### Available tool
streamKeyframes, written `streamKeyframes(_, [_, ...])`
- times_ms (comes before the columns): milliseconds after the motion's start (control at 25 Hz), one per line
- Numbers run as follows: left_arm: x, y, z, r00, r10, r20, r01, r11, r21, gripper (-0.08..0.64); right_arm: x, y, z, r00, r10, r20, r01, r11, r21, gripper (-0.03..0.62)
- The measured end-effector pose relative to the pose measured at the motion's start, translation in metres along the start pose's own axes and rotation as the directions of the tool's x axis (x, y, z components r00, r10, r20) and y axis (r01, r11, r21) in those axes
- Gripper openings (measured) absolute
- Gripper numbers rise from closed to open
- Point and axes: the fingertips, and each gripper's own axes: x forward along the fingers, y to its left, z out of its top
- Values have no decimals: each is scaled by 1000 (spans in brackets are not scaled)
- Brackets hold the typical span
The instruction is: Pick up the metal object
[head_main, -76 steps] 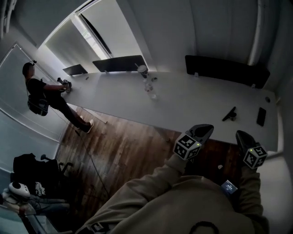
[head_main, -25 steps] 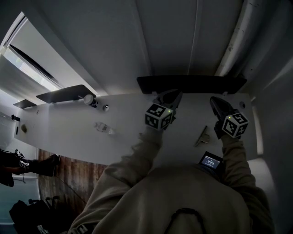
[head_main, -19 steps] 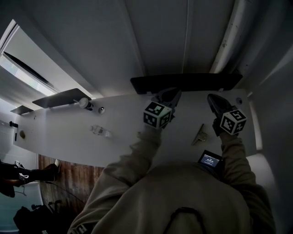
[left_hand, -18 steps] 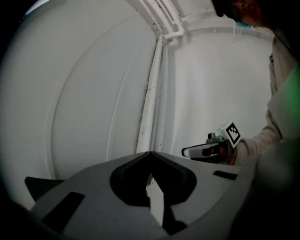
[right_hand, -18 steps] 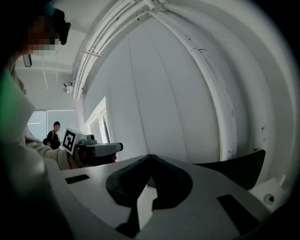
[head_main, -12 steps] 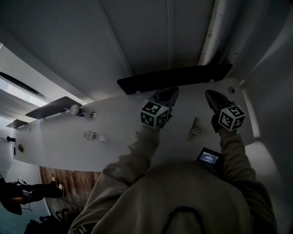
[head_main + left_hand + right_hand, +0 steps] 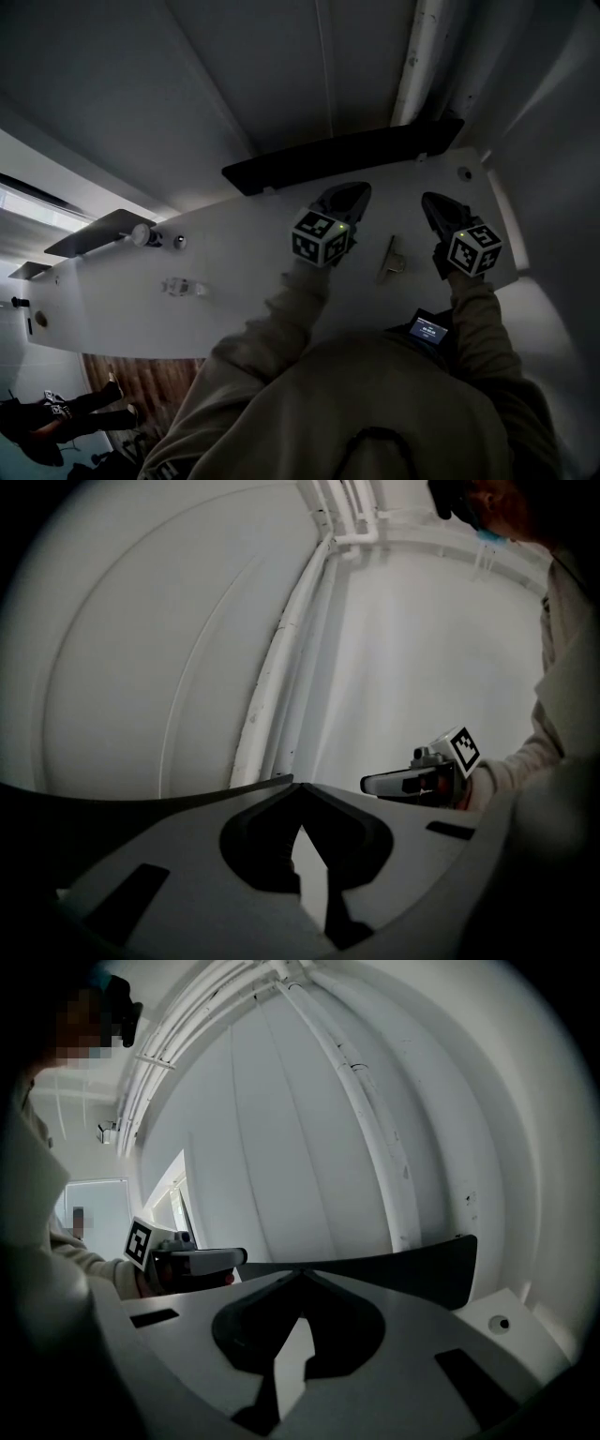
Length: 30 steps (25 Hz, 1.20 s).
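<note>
Both tongs have come forward and lower over the desk (image 7: 234,286) since a second ago. The left tongs (image 7: 349,195) and right tongs (image 7: 433,202) now flank the metal object (image 7: 389,260), which lies flat on the desk between them, untouched. Each pair is fully closed and empty, so one must open before grasping.

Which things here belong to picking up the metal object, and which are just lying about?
Job in hand: metal object on the white table, lying between the left claw and the right claw, both shut and empty.
Lying about: clear bottle on its side, black divider panel along the table's back edge, small white round item.
</note>
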Motion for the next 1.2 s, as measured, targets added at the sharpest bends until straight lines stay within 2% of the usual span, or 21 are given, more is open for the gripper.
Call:
streamKeyframes(280, [6, -2, -27, 999, -8, -45, 7, 1000, -28, -6, -3, -12, -27, 999, -18, -43, 19, 999, 36, 21])
streamKeyframes(1200, [28, -29, -151, 981, -75, -180, 42, 983, -180, -6, -15, -33, -160, 979, -36, -202, 78, 975, 207, 21])
